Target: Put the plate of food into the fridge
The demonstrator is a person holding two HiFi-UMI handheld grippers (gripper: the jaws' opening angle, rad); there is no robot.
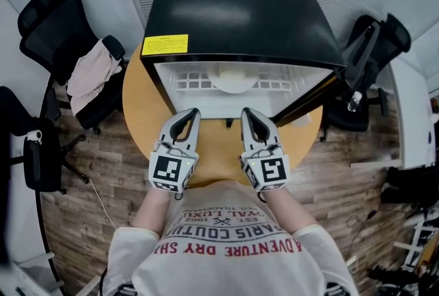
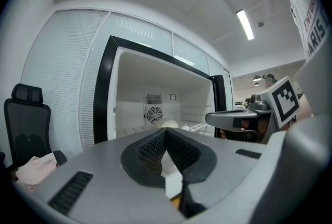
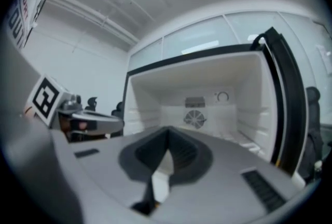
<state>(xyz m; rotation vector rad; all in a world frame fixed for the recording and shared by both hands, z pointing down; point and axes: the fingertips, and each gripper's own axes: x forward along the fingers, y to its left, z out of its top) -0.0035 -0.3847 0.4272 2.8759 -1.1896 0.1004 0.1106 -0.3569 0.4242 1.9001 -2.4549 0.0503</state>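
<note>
A white plate of food rests on the wire shelf inside the open black fridge, which stands on a round wooden table. My left gripper and right gripper hover side by side just in front of the fridge opening, both pointing into it, apart from the plate. Each is shut with nothing between its fingers. In the left gripper view the shut tips point at the white interior, and a pale rounded shape shows just beyond them. In the right gripper view the shut tips face the back wall fan.
The fridge door hangs open at the right. A black office chair with a pale cloth stands at the left, another chair at the right. Wood floor surrounds the table.
</note>
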